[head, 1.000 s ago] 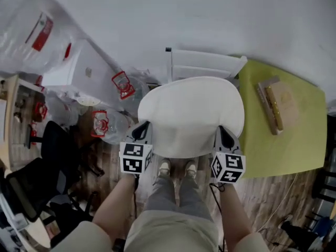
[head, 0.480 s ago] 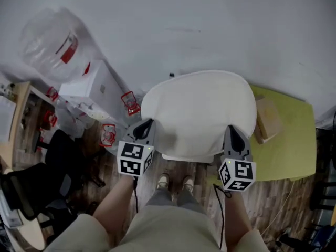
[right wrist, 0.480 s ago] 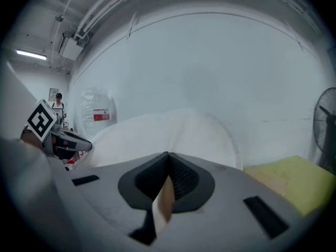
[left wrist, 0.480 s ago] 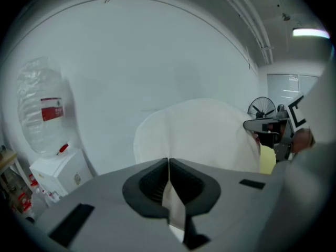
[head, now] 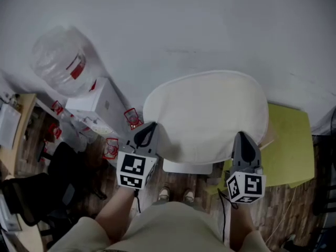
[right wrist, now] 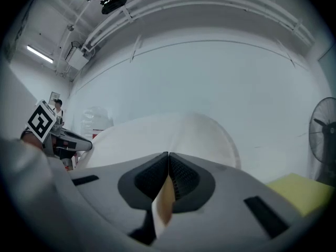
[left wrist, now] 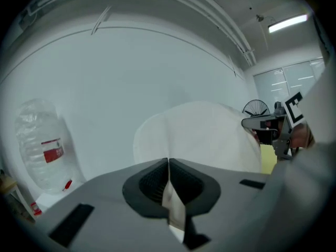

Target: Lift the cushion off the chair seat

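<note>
White wall (head: 210,25) | cushion (head: 207,114) white, oval, flat | left gripper (head: 149,128), right gripper (head: 242,138) fingers (left wrist: 152,180) pinch its edge

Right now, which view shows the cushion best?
Head view: the whole cushion from above, left gripper and right gripper pinching its near edge. Each gripper view shows only the pinched edge and part of its surface.

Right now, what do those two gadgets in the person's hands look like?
Each is a grey plastic shell tapering to black ribbed jaws. The left gripper and right gripper each carry a white cube printed with black square markers, and a thin dark cable trails from each. The forearms are bare, no sleeves.
</note>
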The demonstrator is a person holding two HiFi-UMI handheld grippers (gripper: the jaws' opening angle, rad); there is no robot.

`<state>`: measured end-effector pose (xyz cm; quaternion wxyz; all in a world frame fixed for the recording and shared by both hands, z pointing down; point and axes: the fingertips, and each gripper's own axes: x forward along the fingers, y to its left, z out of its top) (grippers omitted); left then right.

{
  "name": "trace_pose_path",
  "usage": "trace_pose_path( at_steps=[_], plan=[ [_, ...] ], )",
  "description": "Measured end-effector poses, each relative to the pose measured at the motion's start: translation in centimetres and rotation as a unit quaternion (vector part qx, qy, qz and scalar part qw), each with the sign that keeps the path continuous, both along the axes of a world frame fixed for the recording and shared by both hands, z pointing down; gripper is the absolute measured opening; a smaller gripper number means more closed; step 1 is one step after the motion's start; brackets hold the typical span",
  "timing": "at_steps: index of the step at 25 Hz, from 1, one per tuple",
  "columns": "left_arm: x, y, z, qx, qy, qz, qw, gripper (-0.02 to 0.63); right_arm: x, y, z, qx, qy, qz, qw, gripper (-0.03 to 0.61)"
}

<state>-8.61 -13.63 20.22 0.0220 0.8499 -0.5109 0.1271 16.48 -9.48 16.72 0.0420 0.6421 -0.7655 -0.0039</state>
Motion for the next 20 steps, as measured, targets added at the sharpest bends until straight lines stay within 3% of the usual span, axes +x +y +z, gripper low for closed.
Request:
trace_pose_path(
  at_steps=[6, 20],
  plan=[
    [0.1, 0.5, -3.5, 0.043, 0.005, -0.001, 0.999, 0.026, 0.4, 0.6, -2.8, 0.031, -0.008, 0.002, 0.999, 0.025],
    [0.9, 0.5, -4.4, 0.051, 0.018, -0.006, 0.9985, 0.025, 1.5, 0.2, -3.3, 0.029, -0.001, -0.001, 1.0, 0.023]
  ],
)
